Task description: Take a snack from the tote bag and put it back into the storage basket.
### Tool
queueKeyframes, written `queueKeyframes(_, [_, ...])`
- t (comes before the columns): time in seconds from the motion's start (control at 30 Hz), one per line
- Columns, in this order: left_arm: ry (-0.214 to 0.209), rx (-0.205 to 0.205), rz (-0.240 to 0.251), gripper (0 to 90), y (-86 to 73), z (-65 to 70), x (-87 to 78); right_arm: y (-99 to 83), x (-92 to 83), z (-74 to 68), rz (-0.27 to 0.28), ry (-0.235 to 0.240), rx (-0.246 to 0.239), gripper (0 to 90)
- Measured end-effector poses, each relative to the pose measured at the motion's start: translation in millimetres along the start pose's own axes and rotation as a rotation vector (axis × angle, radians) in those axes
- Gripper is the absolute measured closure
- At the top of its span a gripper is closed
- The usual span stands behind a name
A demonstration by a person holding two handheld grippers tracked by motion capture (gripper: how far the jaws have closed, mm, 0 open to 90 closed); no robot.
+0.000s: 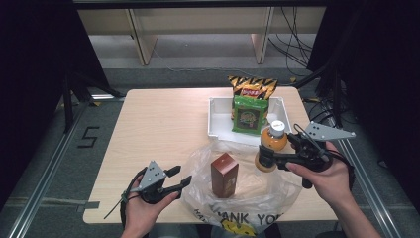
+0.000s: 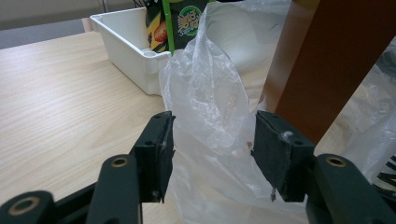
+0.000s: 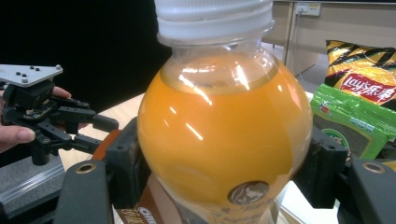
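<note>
My right gripper [image 1: 270, 157] [image 3: 224, 158] is shut on an orange juice bottle [image 1: 273, 141] [image 3: 224, 116] with a white cap, held upright above the right side of a clear plastic bag [image 1: 247, 198]. A brown carton [image 1: 224, 173] [image 2: 327, 60] stands upright in the middle of that bag. My left gripper [image 1: 182, 175] [image 2: 212, 135] is open at the bag's left edge. A raised fold of the plastic bag [image 2: 205, 93] lies between its jaws, and the pads do not press on it. The left gripper [image 3: 105, 134] appears far off in the right gripper view.
A white tray [image 1: 214, 116] [image 2: 126, 42] sits at the back right of the wooden table [image 1: 158, 124]. It holds a green snack packet [image 1: 250, 115] [image 3: 355, 121] and a yellow chips bag [image 1: 252, 88] [image 3: 364, 70]. Bare tabletop lies to the left.
</note>
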State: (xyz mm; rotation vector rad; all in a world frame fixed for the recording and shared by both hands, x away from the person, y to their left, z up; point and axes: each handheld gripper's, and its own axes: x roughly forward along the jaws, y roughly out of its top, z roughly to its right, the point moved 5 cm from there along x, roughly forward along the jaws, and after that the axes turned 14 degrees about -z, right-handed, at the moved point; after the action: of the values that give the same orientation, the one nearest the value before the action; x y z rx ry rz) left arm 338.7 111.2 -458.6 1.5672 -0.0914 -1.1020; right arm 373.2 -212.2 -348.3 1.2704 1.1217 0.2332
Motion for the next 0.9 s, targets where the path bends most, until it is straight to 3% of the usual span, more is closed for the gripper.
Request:
queueKeyframes(0.17, [0.003,0.001,-0.001,47.4,0.1,-0.3,-0.3,3.4,-1.8,3.7,0.006,-0.018,0.008,31.5])
queueKeyframes(0.2, [-0.005,0.0,0.006,47.4,0.4,0.1,0.2,4.4,-2.1,5.1,0.011,-0.015,-0.013,31.5])
queueKeyframes(0.33, [0.001,0.004,-0.004,47.4,0.2,0.0,-0.1,7.4,-6.1,7.4,0.019,-0.019,0.014,31.5])
queueKeyframes(0.37, [0.0,0.002,-0.003,47.4,0.2,0.1,0.3,8.8,-6.5,10.0,0.031,-0.027,-0.011,31.5])
queueKeyframes(0.43, [0.0,0.003,-0.006,47.4,0.3,0.7,0.4,10.7,-8.5,9.5,0.028,-0.029,0.008,31.5])
queueKeyframes(0.47, [0.001,0.004,-0.007,47.4,0.5,1.0,0.3,12.5,-8.9,12.0,0.033,-0.042,-0.011,31.5])
queueKeyframes(0.6, [-0.005,0.003,0.004,47.4,1.4,1.4,-0.1,18.6,-11.9,14.5,0.043,-0.057,0.003,31.5])
queueKeyframes(0.67, [-0.004,0.003,0.003,47.4,1.2,0.8,-0.1,22.2,-12.5,18.9,0.058,-0.073,-0.024,31.6])
queueKeyframes(0.73, [-0.001,0.003,0.0,47.4,0.8,0.0,0.0,22.8,-13.4,19.6,0.039,-0.061,0.005,31.6])
queueKeyframes(0.77, [0.001,0.005,-0.003,47.4,0.7,-0.3,-0.4,24.6,-13.1,23.0,0.057,-0.079,-0.01,31.6])
queueKeyframes(0.8, [-0.004,0.001,0.002,47.4,0.8,-0.1,0.0,24.8,-13.3,23.0,0.048,-0.074,0.01,31.5])
queueKeyframes(0.87, [-0.004,0.007,0.002,47.6,1.0,-0.4,-0.3,26.7,-13.6,27.8,0.055,-0.082,-0.015,31.5])
queueKeyframes(0.9, [0.001,0.006,0.0,47.7,1.0,-0.5,-0.8,28.2,-12.5,27.5,0.071,-0.082,0.01,31.5])
